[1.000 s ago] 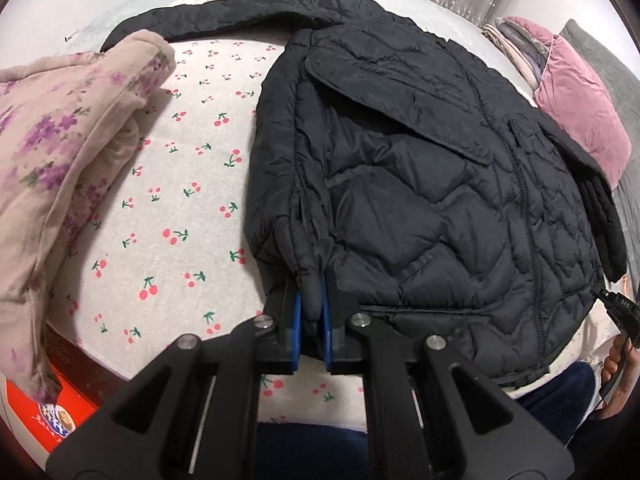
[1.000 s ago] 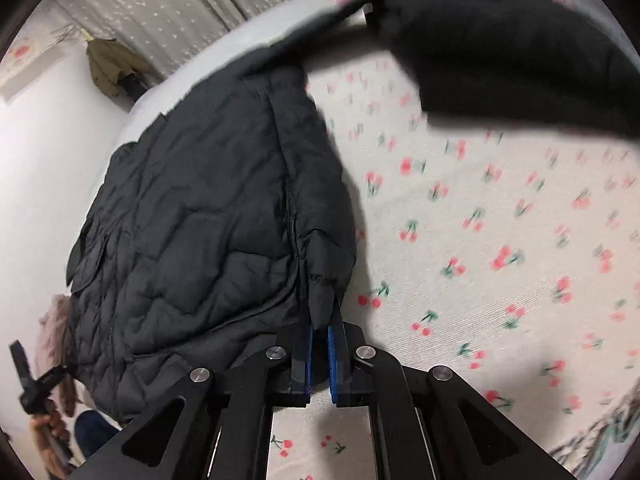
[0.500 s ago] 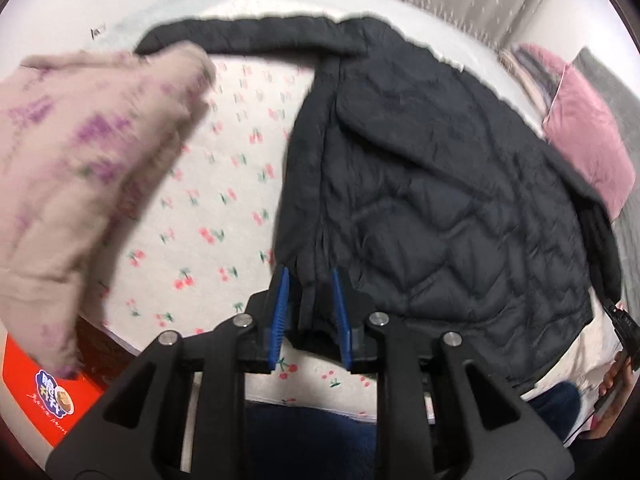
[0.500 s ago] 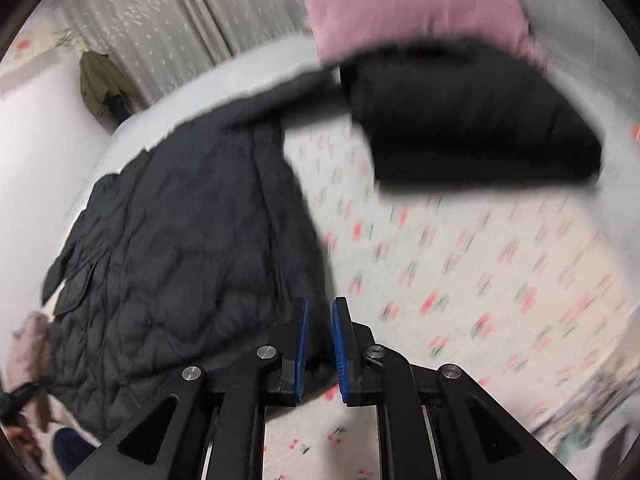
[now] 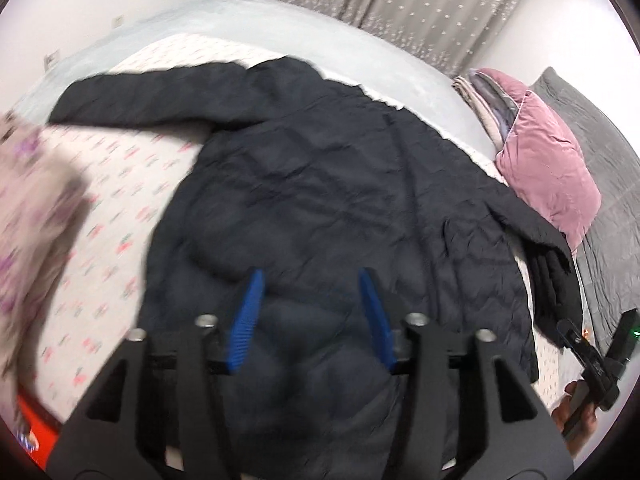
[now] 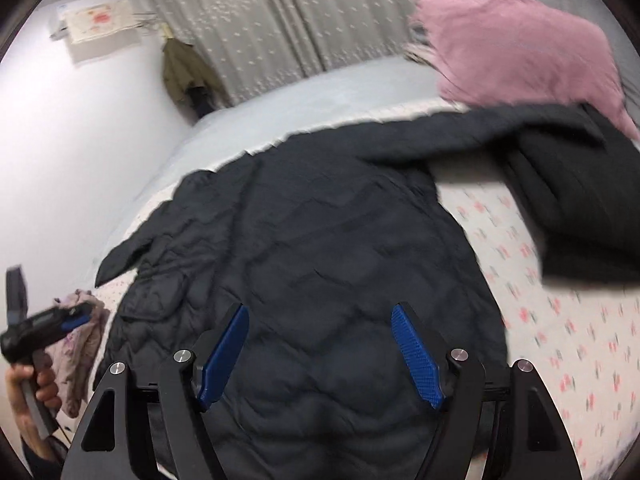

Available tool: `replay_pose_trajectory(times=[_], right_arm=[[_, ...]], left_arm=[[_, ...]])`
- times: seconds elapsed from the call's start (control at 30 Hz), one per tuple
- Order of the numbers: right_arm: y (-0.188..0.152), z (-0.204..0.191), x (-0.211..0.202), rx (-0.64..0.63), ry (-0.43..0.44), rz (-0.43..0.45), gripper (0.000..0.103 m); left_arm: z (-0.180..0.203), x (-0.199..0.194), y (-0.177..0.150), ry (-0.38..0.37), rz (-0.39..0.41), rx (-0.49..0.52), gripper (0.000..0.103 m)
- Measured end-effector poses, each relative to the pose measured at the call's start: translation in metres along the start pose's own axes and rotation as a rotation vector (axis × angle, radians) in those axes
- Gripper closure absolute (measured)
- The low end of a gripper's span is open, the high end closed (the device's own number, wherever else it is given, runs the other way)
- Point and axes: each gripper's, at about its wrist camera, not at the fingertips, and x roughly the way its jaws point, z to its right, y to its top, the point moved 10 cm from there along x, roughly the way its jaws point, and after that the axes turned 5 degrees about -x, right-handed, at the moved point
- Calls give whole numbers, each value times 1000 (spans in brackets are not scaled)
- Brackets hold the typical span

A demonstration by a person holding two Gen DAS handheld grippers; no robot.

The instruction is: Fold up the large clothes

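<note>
A black quilted jacket [image 5: 320, 184] lies spread on the cherry-print sheet [image 5: 120, 184], one sleeve stretched to the far left. My left gripper [image 5: 311, 276] hovers over the jacket's near part. Its jaws are opening, and the blue pads [image 5: 248, 320] touch no cloth. In the right wrist view the same jacket [image 6: 320, 240] fills the middle. My right gripper [image 6: 319, 310] hangs above it with its jaws opening wide and nothing held between them. Each gripper also shows at the edge of the other's view, held in a hand.
A pink floral garment [image 5: 28, 208] lies at the left, with a red box [image 5: 28, 420] below it. A pink cushion [image 5: 548, 176] and a folded black garment [image 6: 580, 200] sit at the right. A grey blanket [image 5: 608, 200] and curtains [image 6: 280, 20] lie beyond.
Both grippers were shut on the jacket's near hem corners. They have let go, opened, and risen back from the bed. The jacket now lies loose.
</note>
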Motion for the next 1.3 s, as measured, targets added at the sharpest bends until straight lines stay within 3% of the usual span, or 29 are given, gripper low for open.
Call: replay_pose_trajectory(times=[0.07,0.13,0.2,0.3,0.4,0.5,0.63,0.7,0.73,0.8,0.87,0.97,1.1,1.17,1.3], right_arm=[[19,-10,7,-5,36,53,14],[35,-14,23,40,99,103,11],[37,-7,55,89,74,31,11],[46,10,90,38,23,-80,11],[75,40,118,1,-28,-129,11],[102,62,156,7,8,-200,11],[107,90,207,-25,-19,-346,11],[98,97,226,-22,22,-404,11],[93,97,232,-31,41,-425,13],[84,93,236,-128,34,-435,43],[85,85,226,-168,77,-417,93],[90,61,193,-271,154,-348,96],[62,18,151,-509,190,-325,96],[42,8,135,-600,173,-334,96],[13,33,112,-678,61,-342,92]], left_arm=[[13,29,13,25,14,-5,47],[22,61,9,32,-41,-30,47],[33,101,-3,7,-117,-17,47],[26,134,-23,82,-145,35,47],[28,126,-24,59,-140,26,47],[22,121,-21,8,-148,-31,47],[17,121,-20,-9,-157,-45,47],[18,121,-19,11,-151,-13,47],[20,123,-18,20,-150,1,47],[21,127,-17,39,-149,21,47],[22,127,-16,49,-144,25,47],[21,126,-14,54,-140,32,47],[22,126,-15,64,-136,43,47],[25,127,-14,68,-134,50,47],[26,129,-14,72,-138,61,47]])
